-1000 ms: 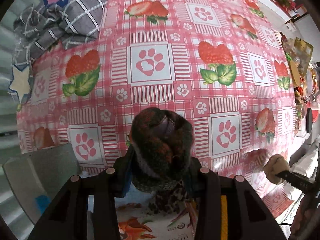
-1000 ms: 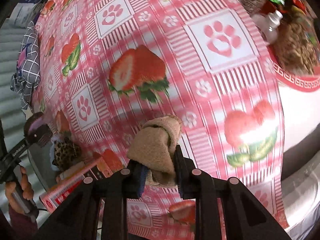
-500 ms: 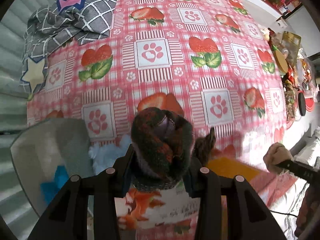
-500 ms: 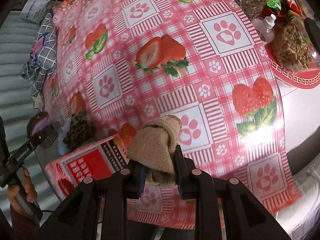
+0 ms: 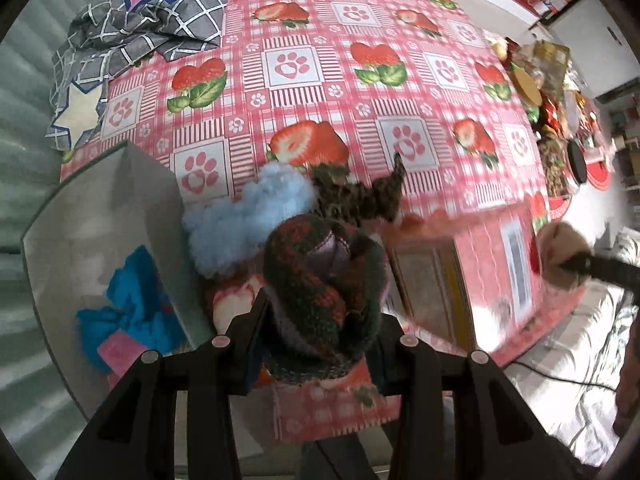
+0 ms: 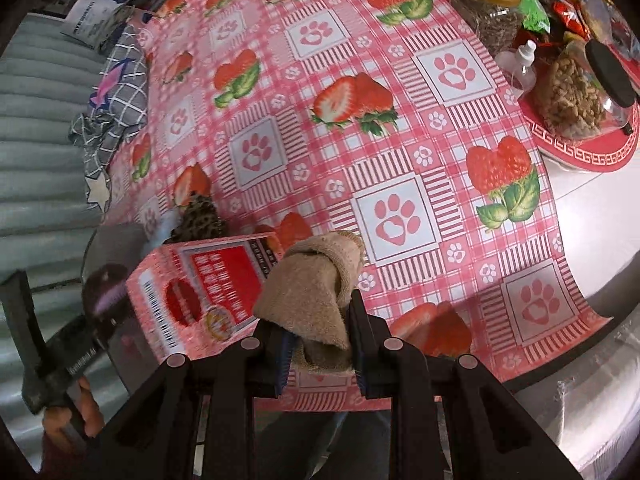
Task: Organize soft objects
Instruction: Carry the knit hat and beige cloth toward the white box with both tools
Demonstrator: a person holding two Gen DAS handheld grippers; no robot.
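Left wrist view shows a table under a strawberry-and-paw tablecloth [image 5: 352, 92], with a red printed box [image 5: 472, 272] at its near edge as the reference. One grey checked cloth [image 5: 152, 28] lies well apart from the box, at the far left corner. One white bin [image 5: 100, 216] stands left of the box and holds one blue cloth [image 5: 132, 304]. Between bin and box lie one pale blue fluffy item [image 5: 248, 216] and one leopard-print item [image 5: 360, 196].

The left gripper [image 5: 316, 344] is clamped on one dark knitted roll [image 5: 320, 280], held above the table edge, left of the box. The right gripper [image 6: 320, 356] is clamped on one beige sock roll [image 6: 316, 292], held above the table edge, right of the box.

Judgement: carrying stage, two items in transit. The next move calls for bringing each roll over a container, probably the white bin, then opening the jaws.
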